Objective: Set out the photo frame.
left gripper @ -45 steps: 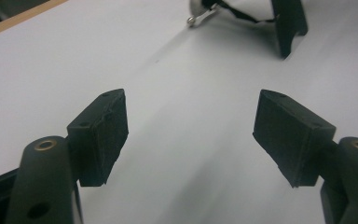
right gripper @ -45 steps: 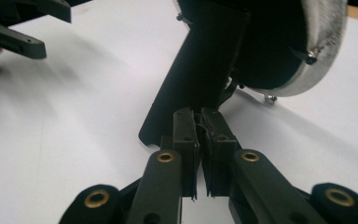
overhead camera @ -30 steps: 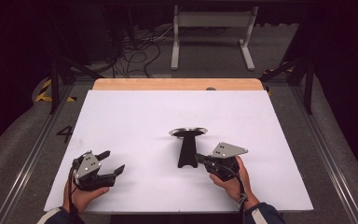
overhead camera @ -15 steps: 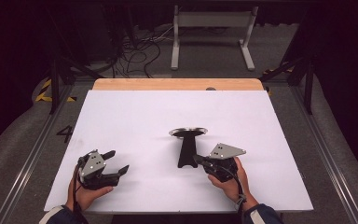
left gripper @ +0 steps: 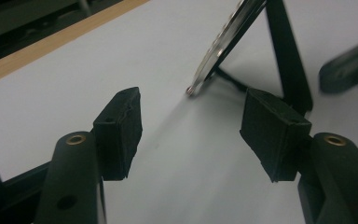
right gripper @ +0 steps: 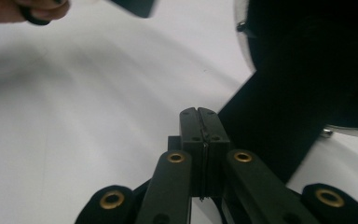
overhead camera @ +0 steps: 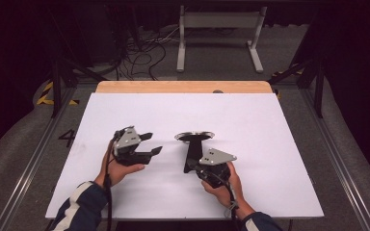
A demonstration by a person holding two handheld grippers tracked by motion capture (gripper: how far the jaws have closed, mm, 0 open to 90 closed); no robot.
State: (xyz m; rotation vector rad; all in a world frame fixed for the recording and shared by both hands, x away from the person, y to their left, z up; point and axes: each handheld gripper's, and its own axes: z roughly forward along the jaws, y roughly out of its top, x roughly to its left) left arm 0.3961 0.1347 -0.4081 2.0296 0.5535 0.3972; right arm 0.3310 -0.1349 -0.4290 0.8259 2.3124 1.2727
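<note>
High view: you are bringing the open, empty left hand-held gripper [overhead camera: 150, 144] toward the stand [overhead camera: 193, 149].
Right hand-held gripper [overhead camera: 191, 166] is closed flat beside its black leg, gripping nothing; keep the left jaws wide and low.

Black pan [overhead camera: 192, 144] between two grippers

High view: fixed overhead, facing 12 o'clock, far off, whole white rectangular table [overhead camera: 270, 144]. Gripper views: low, very near. All three share black-handled, metal-rimmed strainer [overhead camera: 193, 144] [left gripper: 242, 28] [right gripper: 307, 60], table centre.
</note>
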